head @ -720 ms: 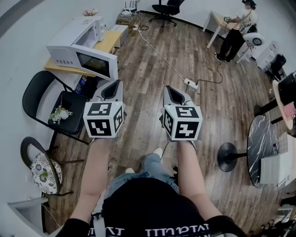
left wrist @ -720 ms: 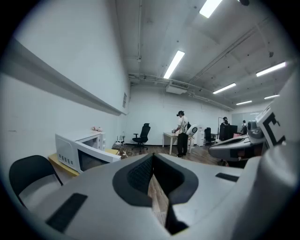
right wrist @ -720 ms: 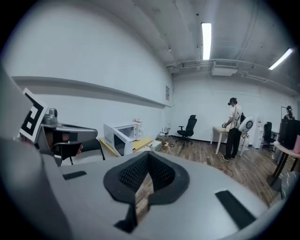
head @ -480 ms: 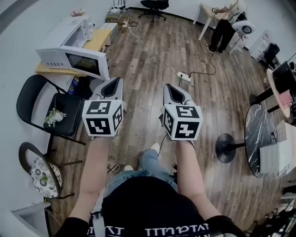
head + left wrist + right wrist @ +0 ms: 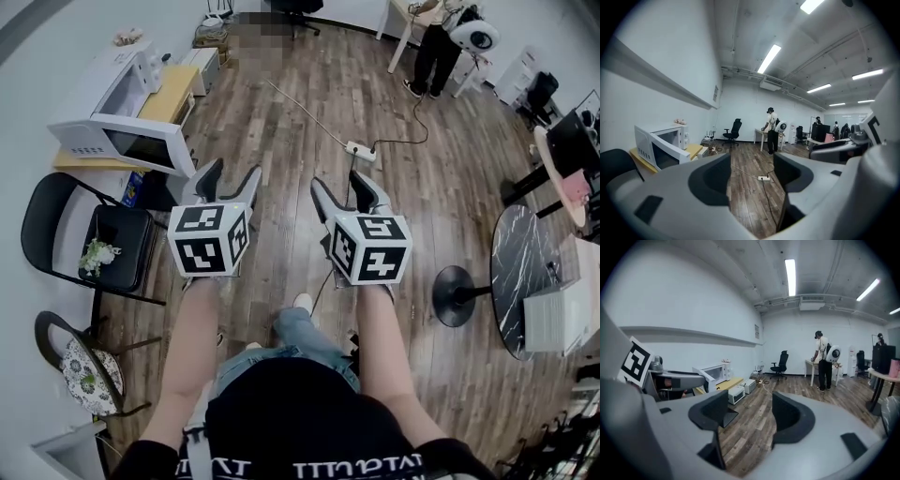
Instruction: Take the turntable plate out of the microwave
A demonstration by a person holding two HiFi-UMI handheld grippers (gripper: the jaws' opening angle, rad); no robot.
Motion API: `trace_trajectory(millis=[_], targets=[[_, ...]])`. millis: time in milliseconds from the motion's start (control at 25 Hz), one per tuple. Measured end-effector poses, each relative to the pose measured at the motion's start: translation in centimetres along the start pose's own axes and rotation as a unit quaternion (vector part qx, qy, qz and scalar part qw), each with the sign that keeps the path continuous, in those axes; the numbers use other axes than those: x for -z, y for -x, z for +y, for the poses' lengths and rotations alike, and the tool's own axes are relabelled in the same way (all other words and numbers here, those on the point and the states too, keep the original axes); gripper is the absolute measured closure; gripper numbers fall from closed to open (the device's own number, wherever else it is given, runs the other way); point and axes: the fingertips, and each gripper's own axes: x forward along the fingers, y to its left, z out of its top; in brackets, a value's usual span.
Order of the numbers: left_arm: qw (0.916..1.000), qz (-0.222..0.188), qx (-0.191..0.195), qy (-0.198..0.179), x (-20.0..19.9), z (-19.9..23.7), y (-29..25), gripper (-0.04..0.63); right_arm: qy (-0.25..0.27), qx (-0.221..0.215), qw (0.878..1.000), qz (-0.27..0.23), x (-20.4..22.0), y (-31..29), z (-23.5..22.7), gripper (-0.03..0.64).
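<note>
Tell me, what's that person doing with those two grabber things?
A person holds a gripper in each hand. The left gripper and the right gripper are both open and empty, held out over the wooden floor. The white microwave sits on a low yellow table off to the left, and neither gripper has reached it yet. The turntable plate can't be seen from here.
</note>
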Motion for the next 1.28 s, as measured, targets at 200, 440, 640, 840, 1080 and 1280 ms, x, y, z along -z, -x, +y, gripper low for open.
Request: trace_trajectory(millis=[200,440,640,840,1080,1280], targets=[[0.9995,0.028,-0.007,0.016,0.1,-0.2,-5.4,0.195,-0.002,-0.011,1.0,0.009,-1.3,-4.0,-3.6,0.268],[0.9993,0.025,-0.019,0.023,-1.5,-0.4,-12.1,0.193,0.009,-0.019,1.0,0.023,-3.1,-8.8,-8.0,0.27],[0.9983,0.023,-0.045,0.029,-2.0,-0.8,-15.9,0.193,0.012,-0.024,0.999,0.031,-3.5,-11.3,-12.1,0.27],[0.9968,0.03,-0.066,0.034,-1.3,0.5,-18.0,0.193,0.007,-0.039,0.999,0.038,-3.2,-14.4,-13.3,0.27],[0.9944,0.03,-0.09,0.047,-1.5,3.3,-20.5,0.195,0.011,-0.054,0.997,0.047,-3.7,-18.5,-13.6,0.27],[0.9929,0.033,-0.102,0.051,-2.1,6.7,-24.8,0.195,0.001,-0.059,0.997,0.052,-5.2,-23.9,-14.7,0.272]])
